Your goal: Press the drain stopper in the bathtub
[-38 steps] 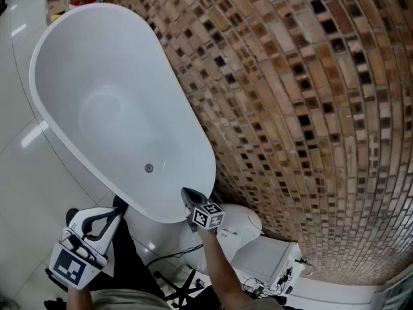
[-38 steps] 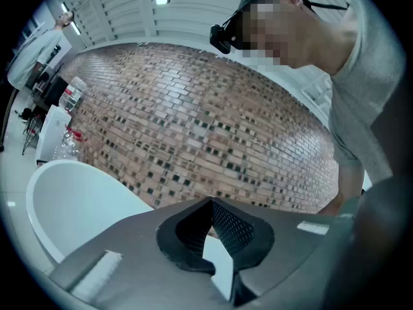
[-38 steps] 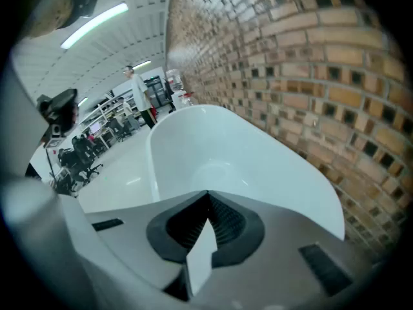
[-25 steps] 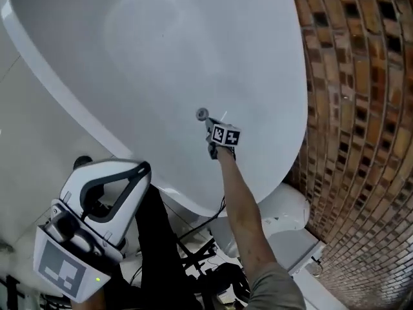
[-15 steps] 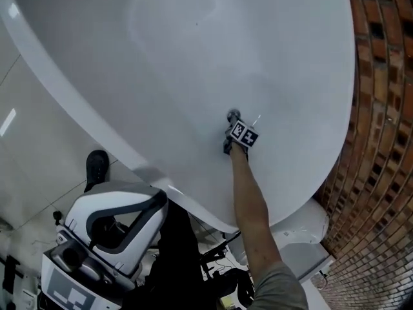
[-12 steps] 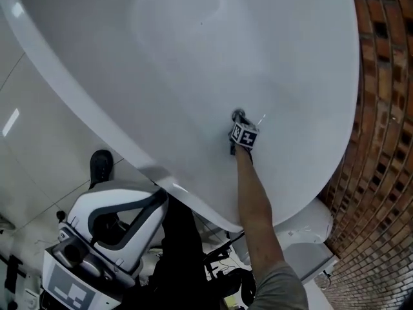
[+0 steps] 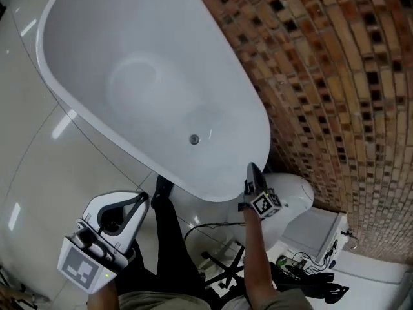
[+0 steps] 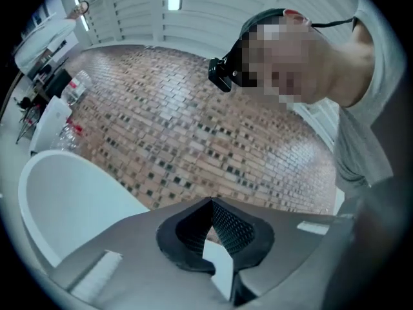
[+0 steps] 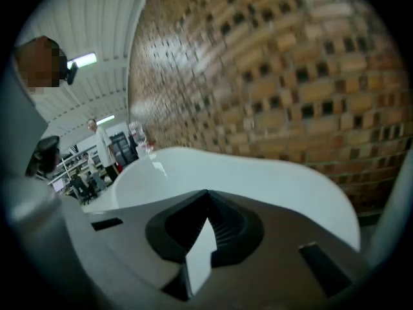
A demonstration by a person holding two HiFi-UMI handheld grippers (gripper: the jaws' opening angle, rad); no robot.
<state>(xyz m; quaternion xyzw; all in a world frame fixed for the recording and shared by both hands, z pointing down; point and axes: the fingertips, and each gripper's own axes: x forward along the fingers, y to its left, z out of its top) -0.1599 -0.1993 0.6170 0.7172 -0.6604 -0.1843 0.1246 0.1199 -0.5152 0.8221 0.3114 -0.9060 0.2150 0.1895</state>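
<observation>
One round drain stopper (small, metallic), white bathtub floor

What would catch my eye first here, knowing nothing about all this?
A big white oval bathtub fills the upper left of the head view, with a small round drain stopper on its floor. A brown mosaic brick wall runs along its right side. The right tool hovers, shut and empty, by the tub's near rim.

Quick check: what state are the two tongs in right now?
Left tongs: shut, holding nothing.
Right tongs: shut, holding nothing.
</observation>
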